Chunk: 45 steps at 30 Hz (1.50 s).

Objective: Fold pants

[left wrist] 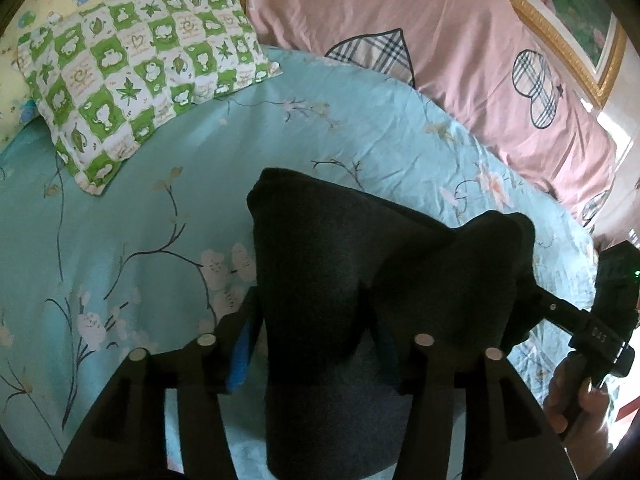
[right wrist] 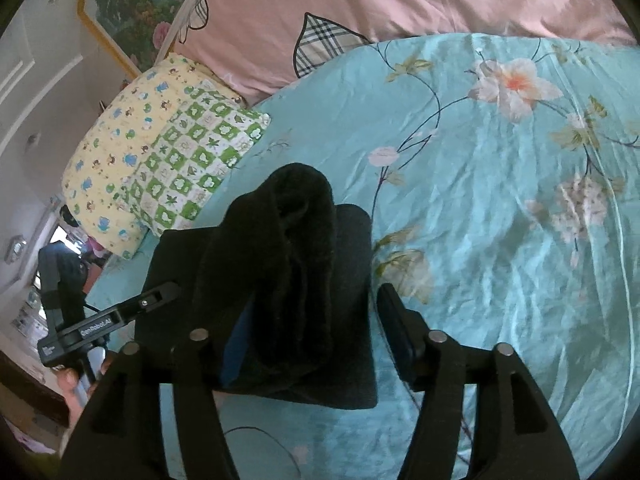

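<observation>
The black pants (left wrist: 352,264) lie folded in a thick bundle on the turquoise flowered bedsheet (left wrist: 120,208). My left gripper (left wrist: 316,344) has the near end of the bundle between its fingers, which stand apart around the cloth. My right gripper (right wrist: 312,332) also has its fingers wide apart; the bundle (right wrist: 280,280) lies against the left finger, and the right finger (right wrist: 396,320) is clear of it. The right gripper shows at the right edge of the left wrist view (left wrist: 560,312); the left gripper shows at the left of the right wrist view (right wrist: 132,312).
A green checked pillow (left wrist: 136,72) and a yellow cartoon pillow (right wrist: 116,160) lie at the bed's head. A pink quilt (left wrist: 440,40) lies along the far side. A framed picture (left wrist: 580,12) hangs on the wall.
</observation>
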### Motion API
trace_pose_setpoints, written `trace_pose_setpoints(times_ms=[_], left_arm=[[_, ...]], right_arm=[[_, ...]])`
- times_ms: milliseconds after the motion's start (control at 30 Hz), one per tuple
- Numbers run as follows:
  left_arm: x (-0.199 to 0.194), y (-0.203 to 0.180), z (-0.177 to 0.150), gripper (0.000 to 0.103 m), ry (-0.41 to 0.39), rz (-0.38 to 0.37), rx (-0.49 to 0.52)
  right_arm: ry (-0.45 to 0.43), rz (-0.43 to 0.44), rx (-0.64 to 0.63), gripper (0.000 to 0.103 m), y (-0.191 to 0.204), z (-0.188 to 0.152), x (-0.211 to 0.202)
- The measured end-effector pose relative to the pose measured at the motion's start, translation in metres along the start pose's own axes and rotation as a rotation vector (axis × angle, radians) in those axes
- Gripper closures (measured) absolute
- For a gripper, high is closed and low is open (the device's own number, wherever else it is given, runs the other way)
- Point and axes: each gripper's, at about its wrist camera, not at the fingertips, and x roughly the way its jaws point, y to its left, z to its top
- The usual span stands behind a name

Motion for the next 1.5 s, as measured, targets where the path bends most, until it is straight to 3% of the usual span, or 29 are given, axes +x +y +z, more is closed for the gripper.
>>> trace_pose_setpoints(times_ms=[67, 333, 467, 900, 1067, 1500], left_arm=[[-0.001, 0.002, -0.001, 0.045, 0.003, 0.003, -0.003], [-0.026, -0.001, -0.008, 0.035, -0.036, 0.021, 0.024], [-0.040, -0.008, -0.016, 0.024, -0.058, 0.038, 0.059], [-0.066, -0.032, -0.054, 0.020, -0.087, 0.104, 0.165], [-0.066, -0.037, -0.067, 0.020, -0.092, 0.154, 0.189], [-0.063, -0.034, -0.083, 0.019, -0.085, 0.200, 0.158]], right_arm=[[-0.010, -0.012, -0.013, 0.031, -0.002, -0.002, 0.001], [-0.042, 0.023, -0.025, 0.031, 0.005, -0.007, -0.011], [-0.062, 0.041, -0.081, 0.020, 0.020, -0.012, -0.025], [-0.097, -0.014, -0.299, 0.007, 0.063, -0.039, -0.059], [-0.071, -0.055, -0.384, 0.004, 0.074, -0.050, -0.059], [-0.013, -0.096, -0.406, 0.003, 0.069, -0.060, -0.049]])
